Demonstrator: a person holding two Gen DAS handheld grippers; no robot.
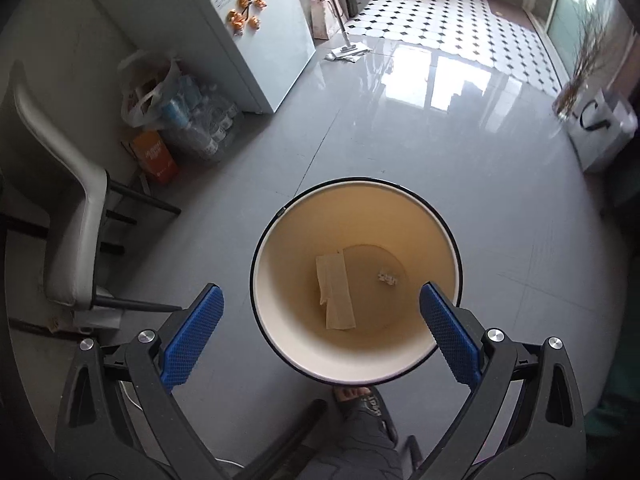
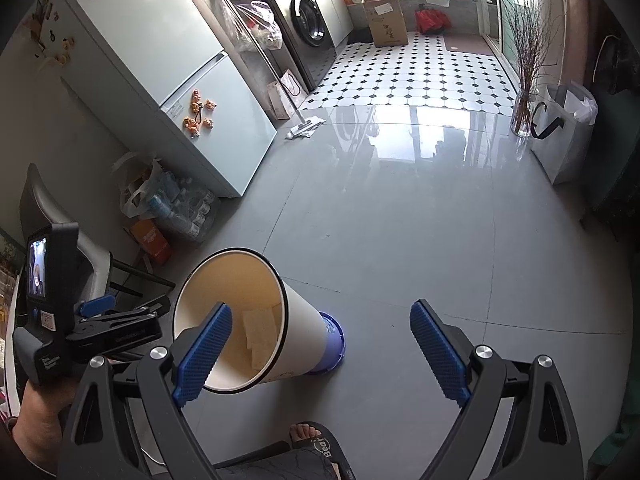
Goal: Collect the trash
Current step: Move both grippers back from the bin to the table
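A round white trash bin with a black rim stands on the grey floor, seen from above in the left wrist view. Inside lie a flat folded paper and a small crumpled white scrap. My left gripper is open and empty, hovering above the bin's near rim. In the right wrist view the bin stands lower left on a blue base, with paper inside. My right gripper is open and empty above the floor beside the bin. The left gripper's body shows at the left.
A fridge stands at the left, with a bag and bottled water pack beside it. A grey chair is at the left. A mop, washing machine, cardboard box, vase of twigs and white bag stand farther off. My sandalled foot is near the bin.
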